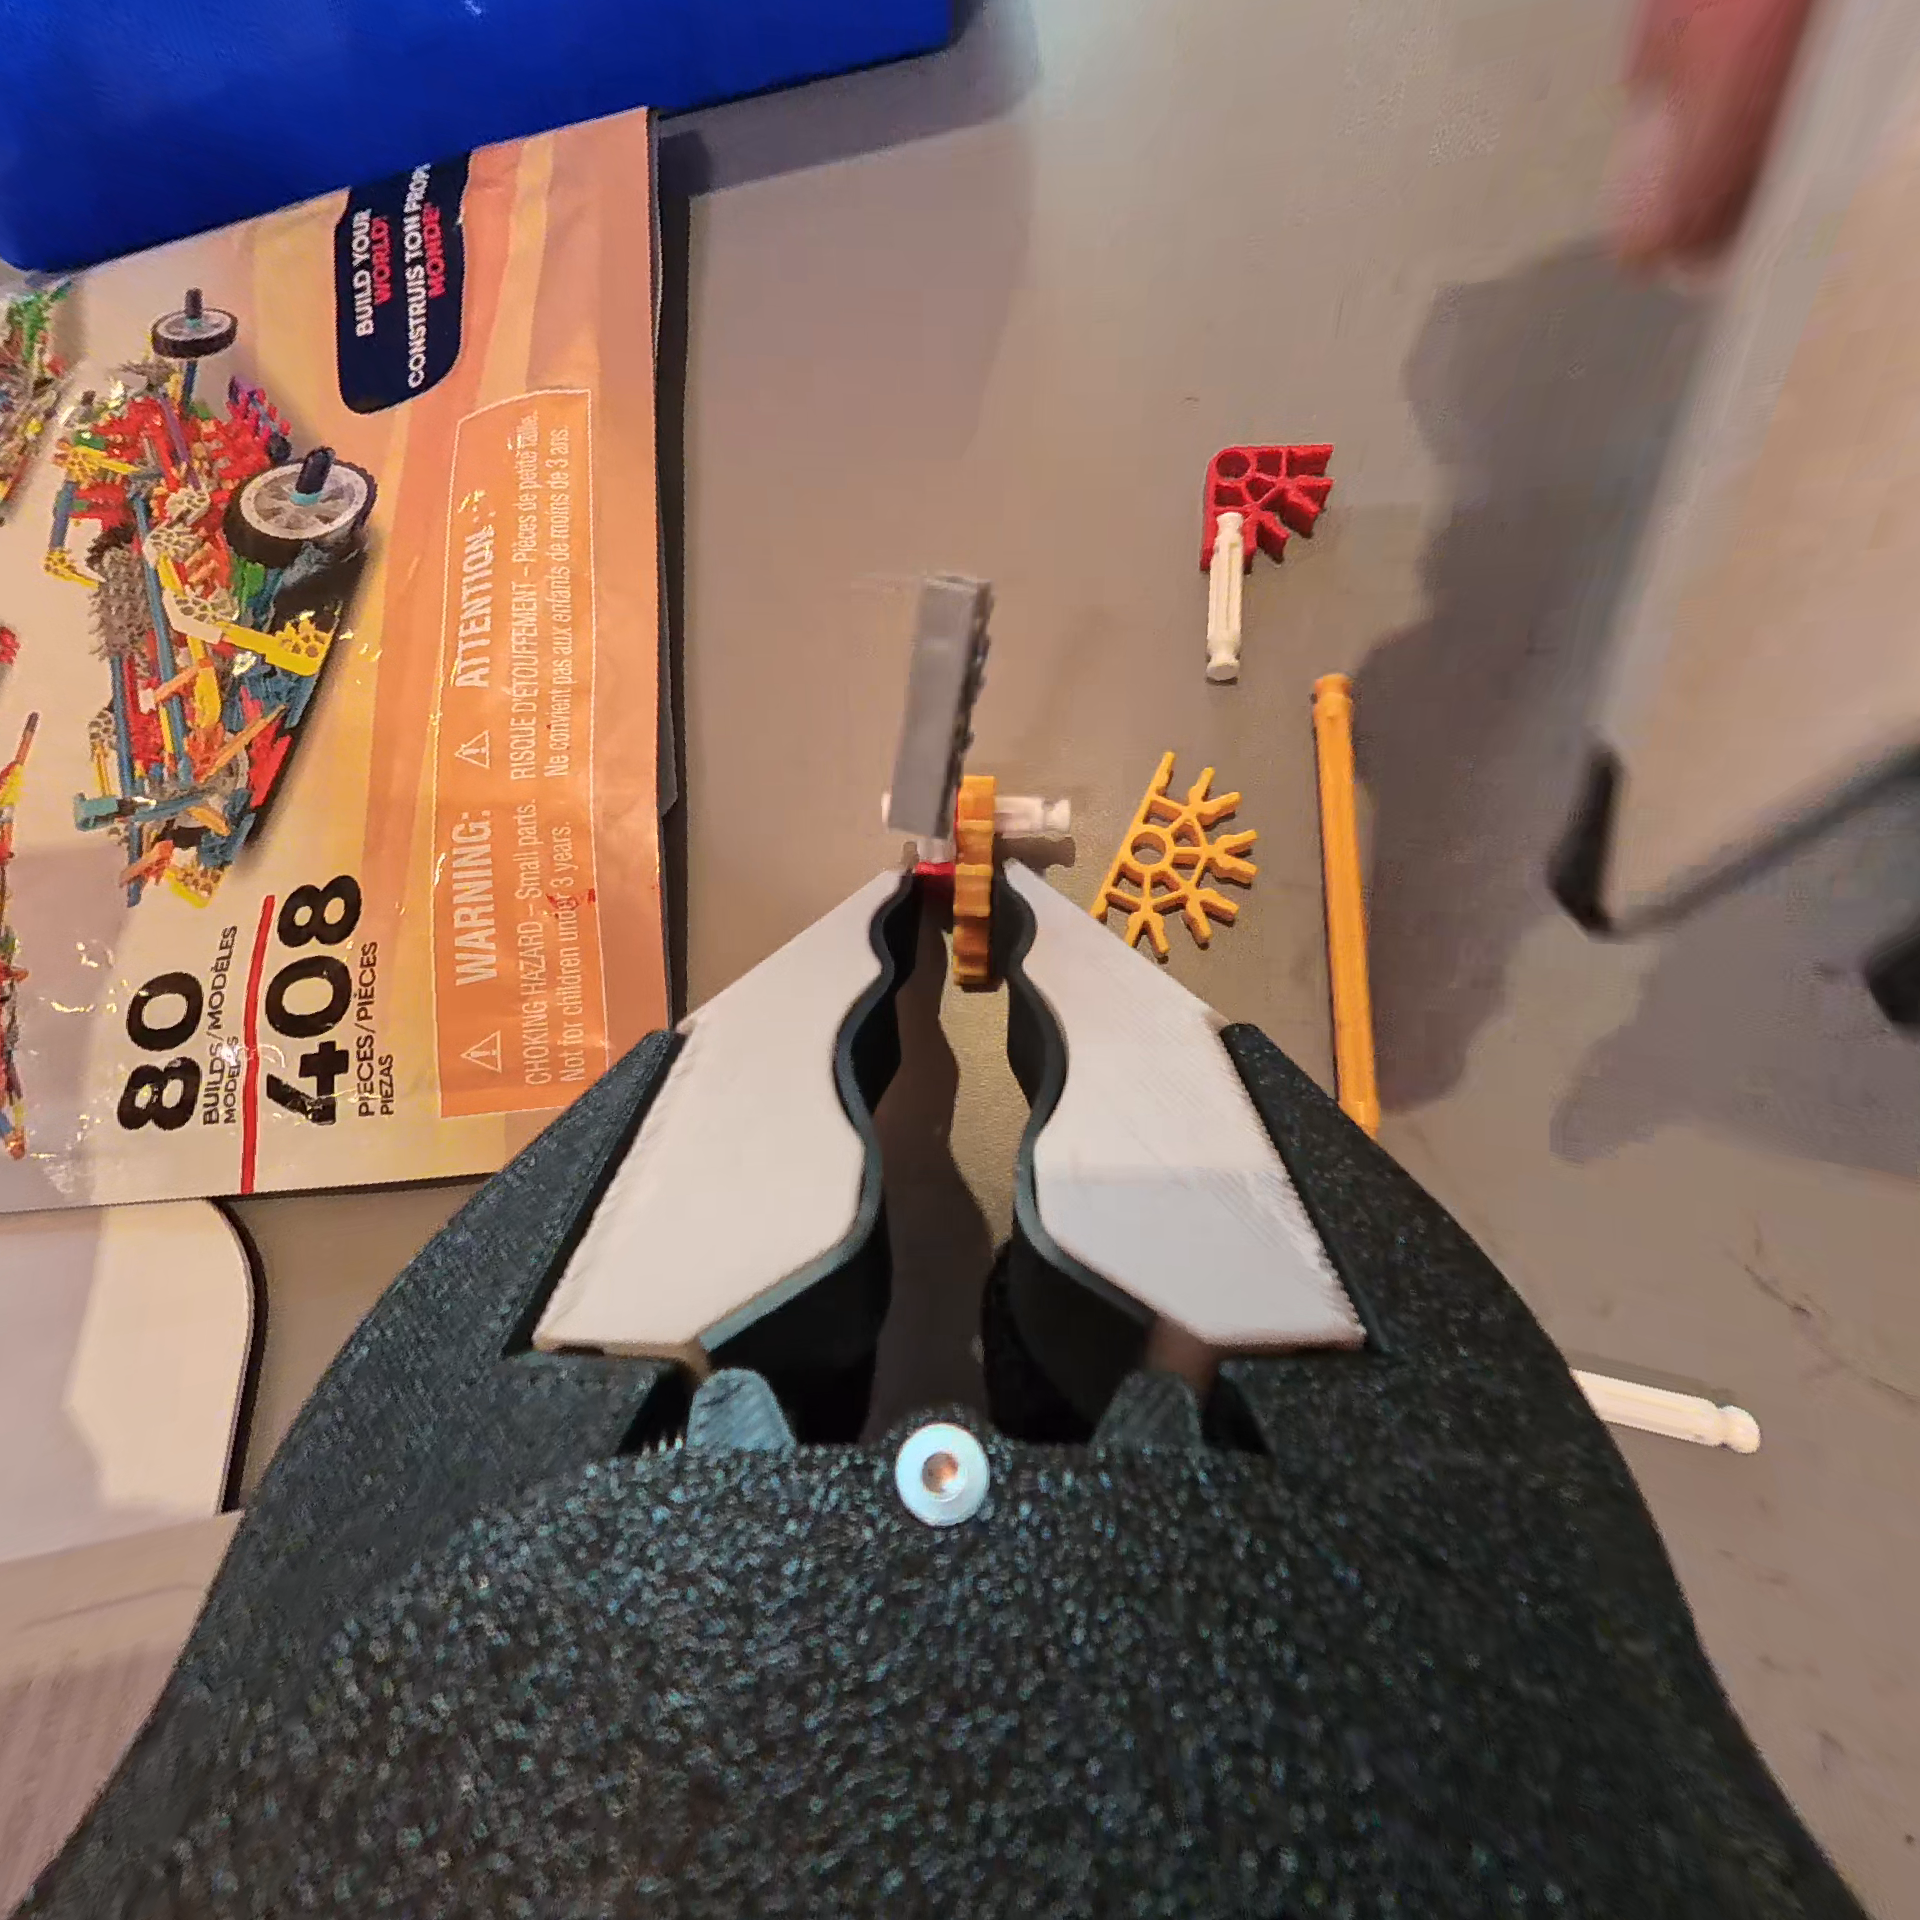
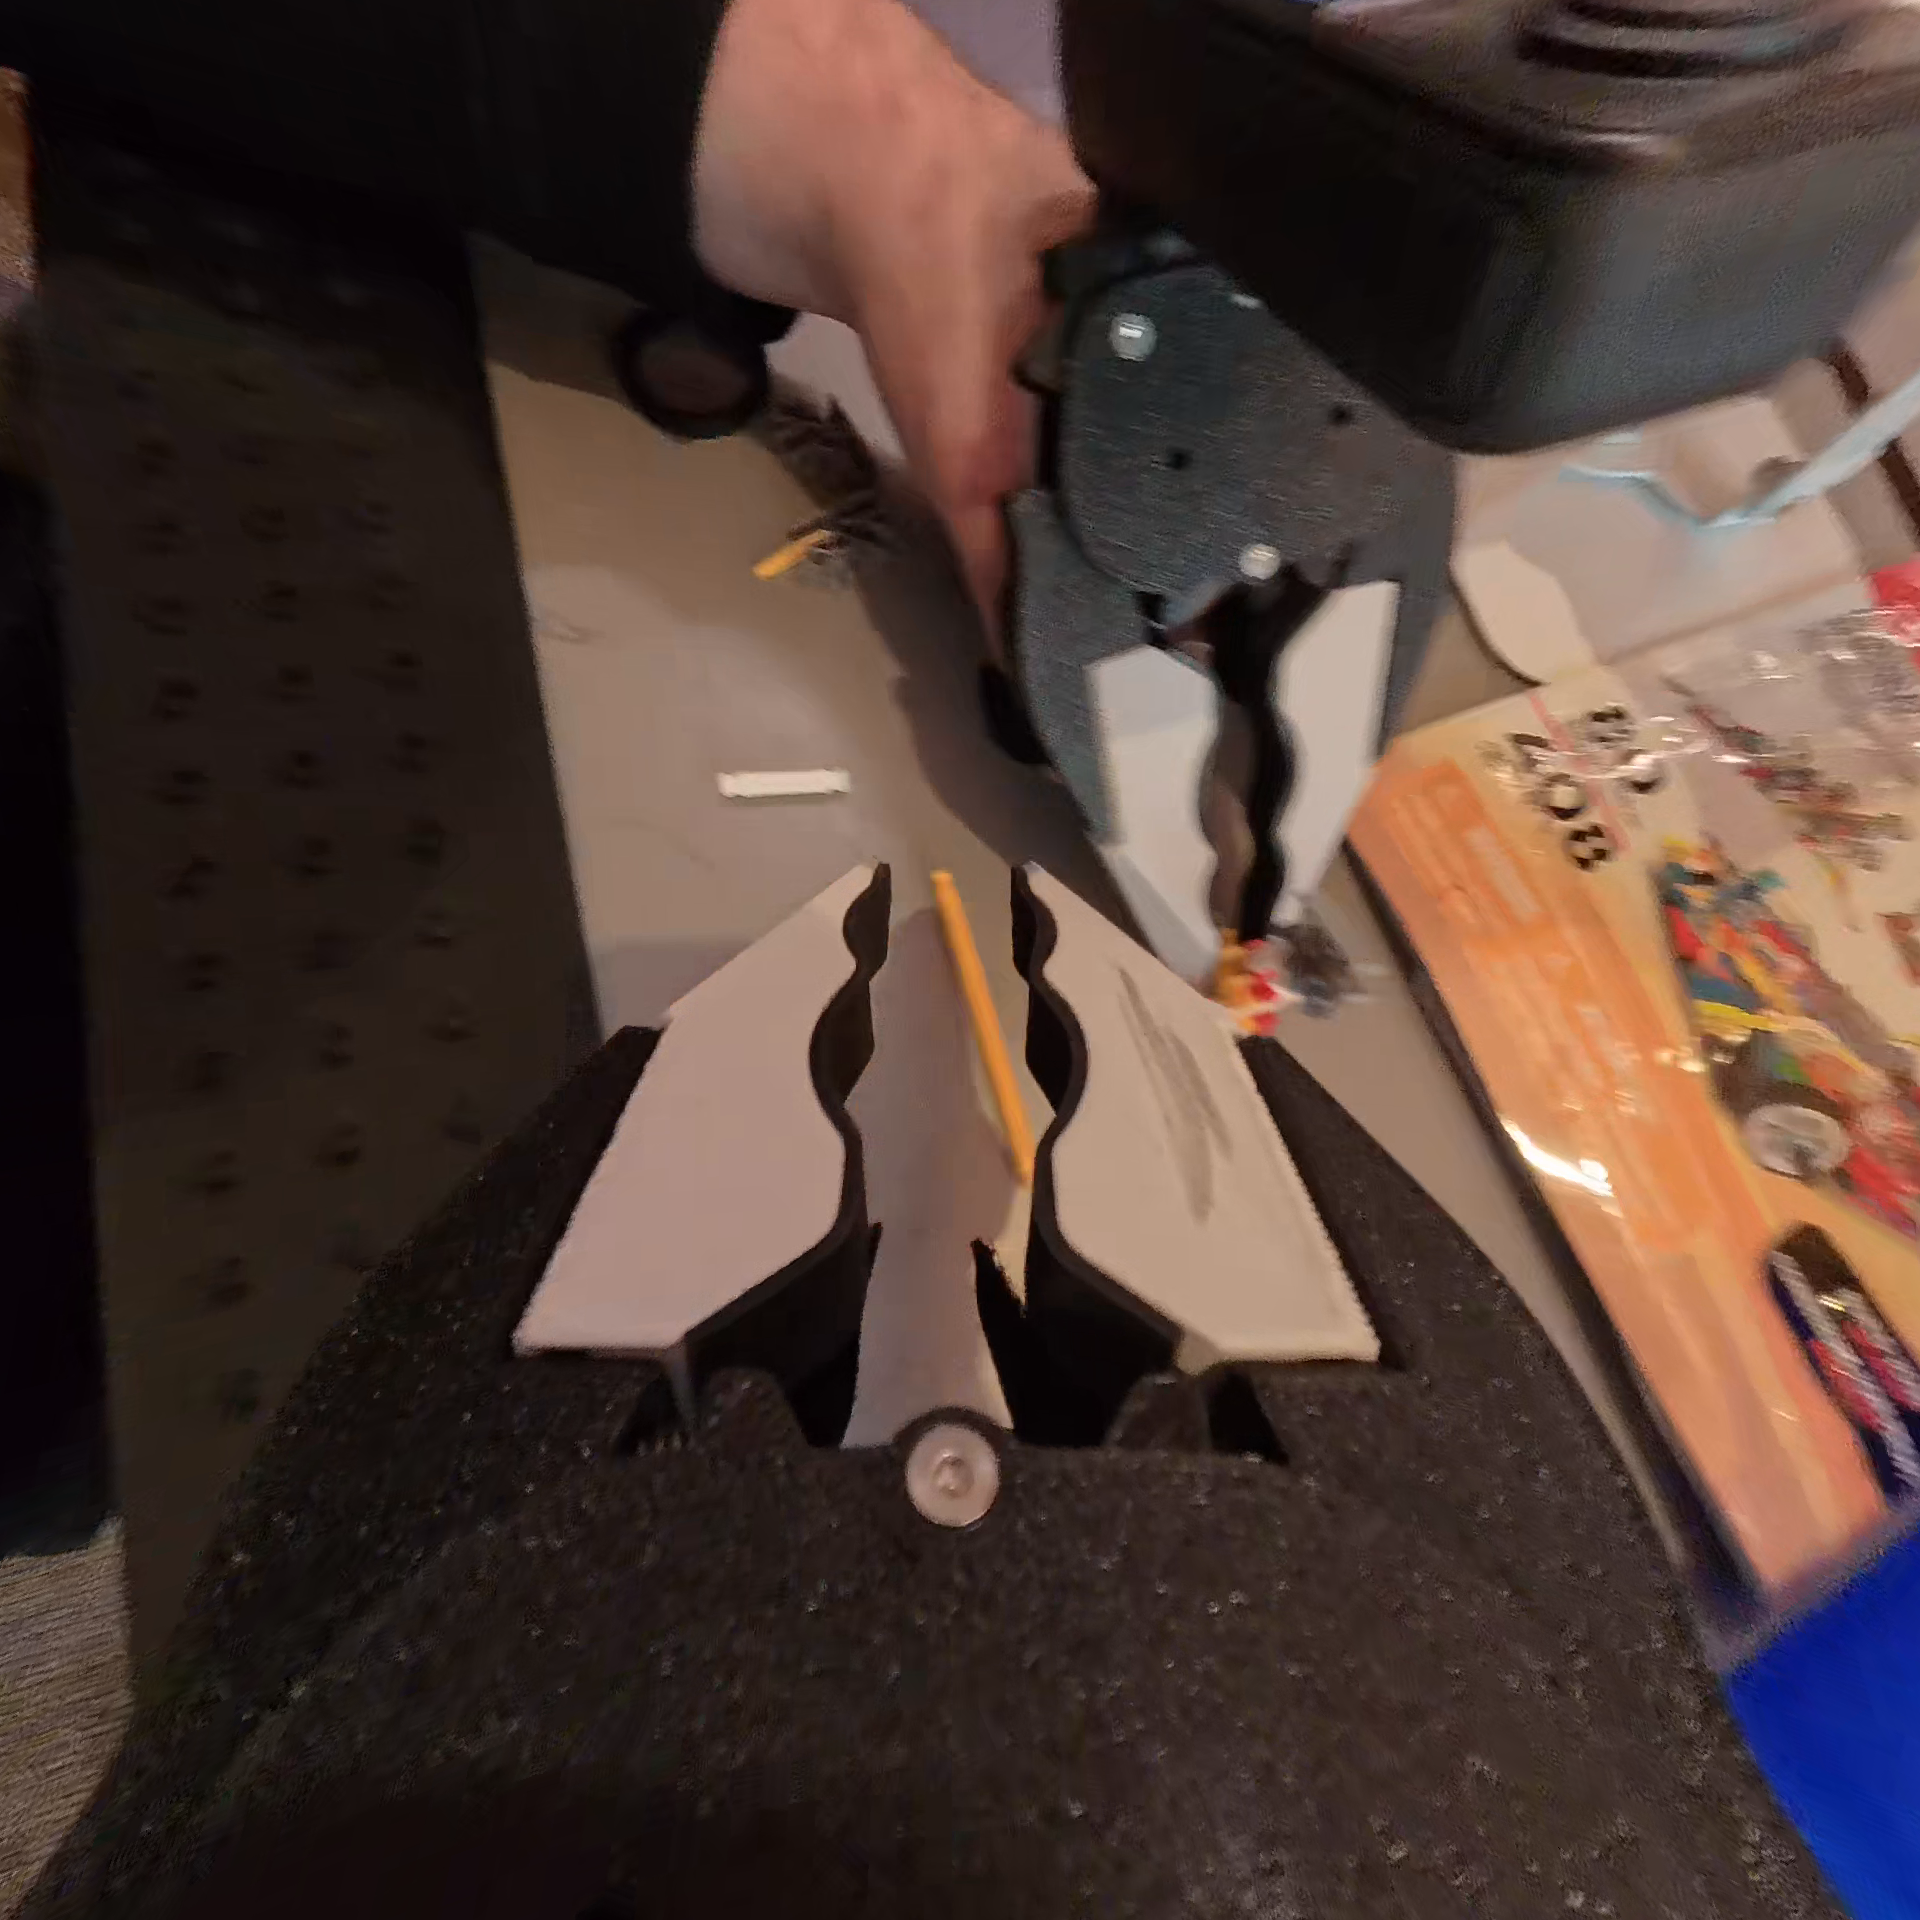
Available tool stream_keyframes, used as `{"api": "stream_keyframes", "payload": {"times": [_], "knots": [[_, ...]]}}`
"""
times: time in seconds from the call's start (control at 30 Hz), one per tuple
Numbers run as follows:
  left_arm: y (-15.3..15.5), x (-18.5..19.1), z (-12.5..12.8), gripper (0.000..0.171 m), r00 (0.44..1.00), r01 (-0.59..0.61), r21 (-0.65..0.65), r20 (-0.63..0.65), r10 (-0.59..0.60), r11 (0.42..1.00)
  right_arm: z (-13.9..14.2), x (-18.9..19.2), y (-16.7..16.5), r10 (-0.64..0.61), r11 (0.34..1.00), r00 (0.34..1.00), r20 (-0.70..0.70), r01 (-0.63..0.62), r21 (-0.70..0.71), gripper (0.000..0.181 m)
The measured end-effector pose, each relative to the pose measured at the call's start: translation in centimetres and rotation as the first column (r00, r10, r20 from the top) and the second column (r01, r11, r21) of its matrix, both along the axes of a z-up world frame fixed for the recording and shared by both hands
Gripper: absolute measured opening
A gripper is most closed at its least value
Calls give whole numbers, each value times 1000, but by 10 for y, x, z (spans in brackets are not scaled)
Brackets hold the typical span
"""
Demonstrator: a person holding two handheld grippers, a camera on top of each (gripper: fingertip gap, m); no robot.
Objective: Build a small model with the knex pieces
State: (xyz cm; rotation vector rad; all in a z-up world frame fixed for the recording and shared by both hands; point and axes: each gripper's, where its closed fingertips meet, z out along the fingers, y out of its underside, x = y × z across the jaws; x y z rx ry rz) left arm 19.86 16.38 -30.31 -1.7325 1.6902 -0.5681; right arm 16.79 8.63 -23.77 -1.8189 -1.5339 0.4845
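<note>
Left tongs (image 1: 958, 883) clamped on small yellow-grey assembly (image 1: 971, 883); right tongs (image 2: 951, 883) apart above yellow rod (image 2: 982, 1023) on worktop (image 2: 665, 665).

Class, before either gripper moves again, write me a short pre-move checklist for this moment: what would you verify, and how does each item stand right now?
1. Left gripper has hold of the small assembly, a yellow connector with a grey piece and white rod: ok, fingers closed on it.
2. Right gripper carries nothing: ok, jaws apart with nothing between them.
3. Long yellow rod lies in line with the right gripper's gap: ok, it lies flat on the table beneath the gap.
4. Loose yellow connector and red connector with white rod are apart from both grippers: ok.
5. Assembly's joints are fully seated: cannot tell, fingertips hide them.
6. Instruction booklet is out of the way: ok, off to the side.
</note>
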Motion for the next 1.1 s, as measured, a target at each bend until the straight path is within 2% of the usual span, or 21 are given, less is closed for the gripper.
{"api": "stream_keyframes", "payload": {"times": [0.17, 0.3, 0.4, 0.53, 0.7, 0.83, 1.1], "knots": [[1, -1, 0, 14, 1000, -8, 3, 0, 8, 1000, -25, -32, -27, -5, 996, 1000, 8, 6, -93, 26], [1, -1, 0, 16, 1000, -12, 4, 0, 12, 1000, -45, -40, -30, -40, 993, 997, 62, 47, -110, 32], [2, -2, 0, 17, 1000, -14, 3, 0, 14, 1000, -52, -49, -37, -37, 989, 998, 55, 45, -141, 44], [2, -2, 0, 18, 1000, -15, 1, 0, 15, 1000, -64, -52, -34, -34, 994, 994, 105, 45, -97, 44], [2, -3, 0, 18, 1000, -16, 1, 0, 16, 1000, -66, -56, -32, -17, 993, 997, 77, 26, -119, 44], [3, -3, 0, 19, 1000, -16, 0, 0, 16, 1000, -66, -59, -36, 21, 990, 998, 52, -13, -143, 33], [4, -5, 1, 23, 1000, -22, 1, 1, 22, 1000, -66, -57, -36, 36, 988, 998, 43, -30, -149, 32]]}}
